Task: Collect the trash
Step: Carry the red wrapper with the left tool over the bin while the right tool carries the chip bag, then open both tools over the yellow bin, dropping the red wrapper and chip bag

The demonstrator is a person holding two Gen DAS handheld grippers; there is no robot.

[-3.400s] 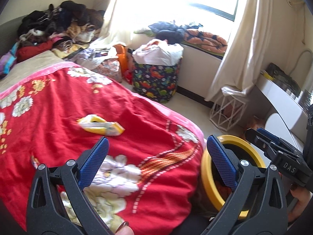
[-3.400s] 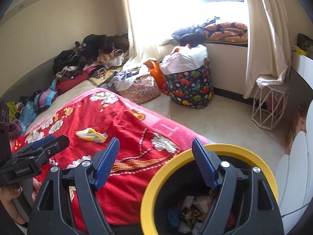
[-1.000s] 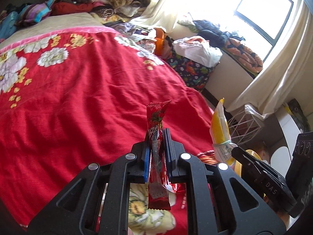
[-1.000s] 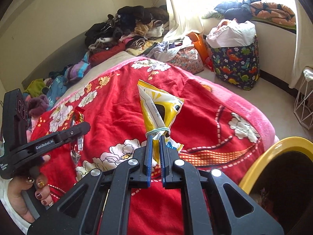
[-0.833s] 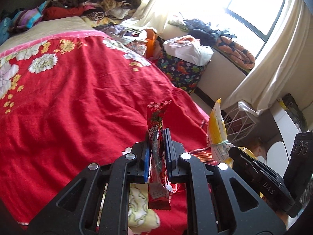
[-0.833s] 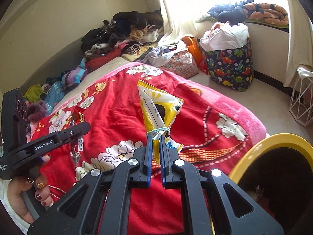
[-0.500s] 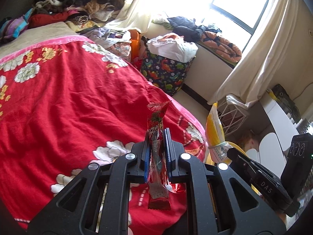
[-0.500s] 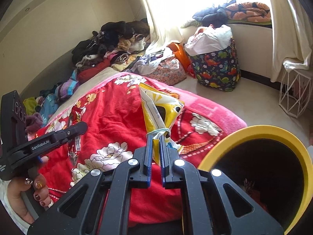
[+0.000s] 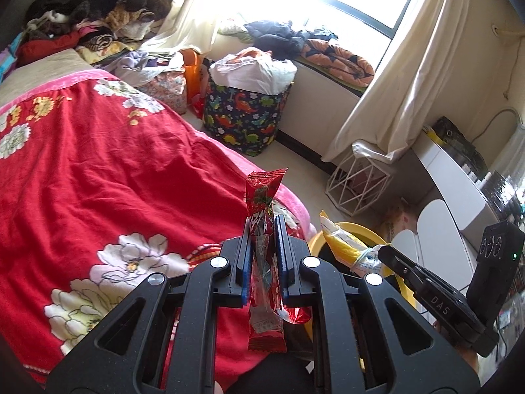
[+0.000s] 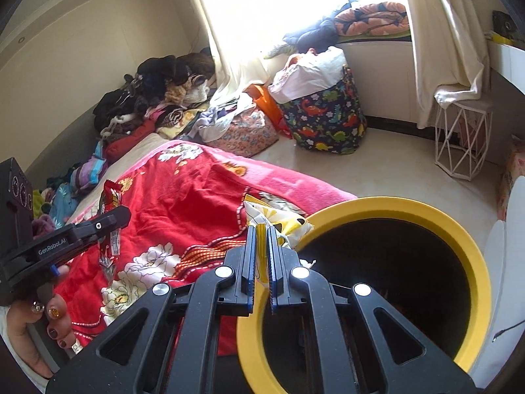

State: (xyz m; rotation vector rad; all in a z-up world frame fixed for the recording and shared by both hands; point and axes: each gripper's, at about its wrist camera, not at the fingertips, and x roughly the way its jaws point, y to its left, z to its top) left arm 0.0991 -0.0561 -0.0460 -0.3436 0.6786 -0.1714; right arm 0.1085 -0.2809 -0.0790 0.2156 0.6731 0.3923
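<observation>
My left gripper (image 9: pixel 262 226) is shut on a red snack wrapper (image 9: pixel 262 197) that stands upright between its blue pads, over the bed's edge. It also shows in the right wrist view (image 10: pixel 110 226). My right gripper (image 10: pixel 260 233) is shut on a yellow and white snack bag (image 10: pixel 279 218) tied with a rubber band, tilted toward the rim of the yellow trash bin (image 10: pixel 393 205). The bag (image 9: pixel 344 246) and bin rim (image 9: pixel 357 229) show in the left wrist view, with the right gripper (image 9: pixel 387 257) beside mine. The bin's inside is dark.
A red flowered blanket (image 9: pixel 98 170) covers the bed on the left. A dinosaur-print basket (image 9: pixel 246 115) full of laundry stands by the window. A white wire stool (image 9: pixel 357 184) and white furniture (image 9: pixel 452 177) stand to the right. Clothes (image 9: pixel 92 10) pile up at the bed's head.
Both grippers, first open and empty, are now shut on wrappers. They have swung right from the bed toward the bin, and the yellow bag now tilts at its rim.
</observation>
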